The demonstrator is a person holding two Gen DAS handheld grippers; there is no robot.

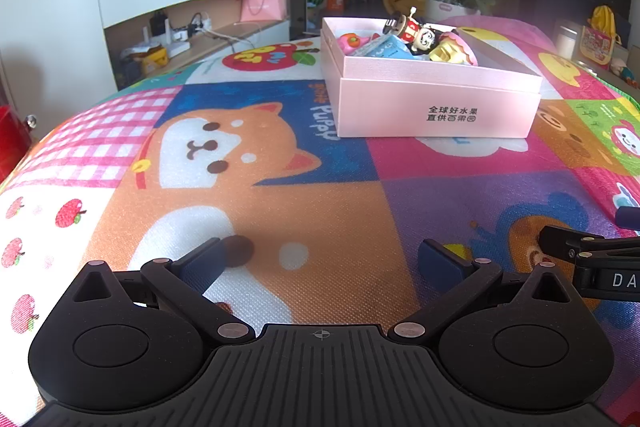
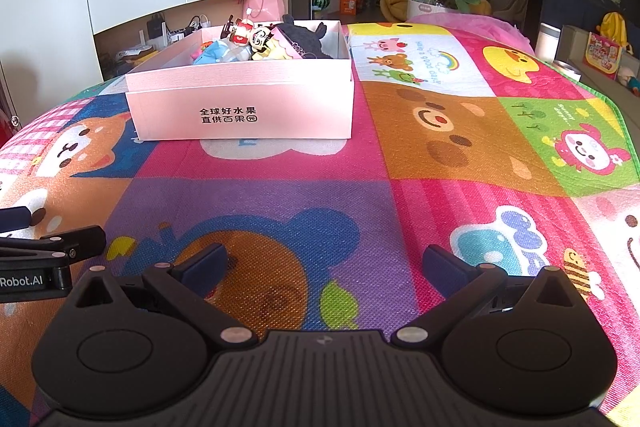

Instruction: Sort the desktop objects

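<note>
Left gripper and right gripper both spread wide, empty, low over the cartoon mat; toys (figurine included) sit inside the pink box ahead.

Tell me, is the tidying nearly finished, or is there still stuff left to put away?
It looks close to finished. Done: several small toys, including a red-and-white figurine and a dark plush toy, sit piled inside the open pink cardboard box. In hand: nothing; the left gripper and right gripper both have their fingers spread and empty. Left: no loose items show on the colourful cartoon-print mat in either view.
</note>
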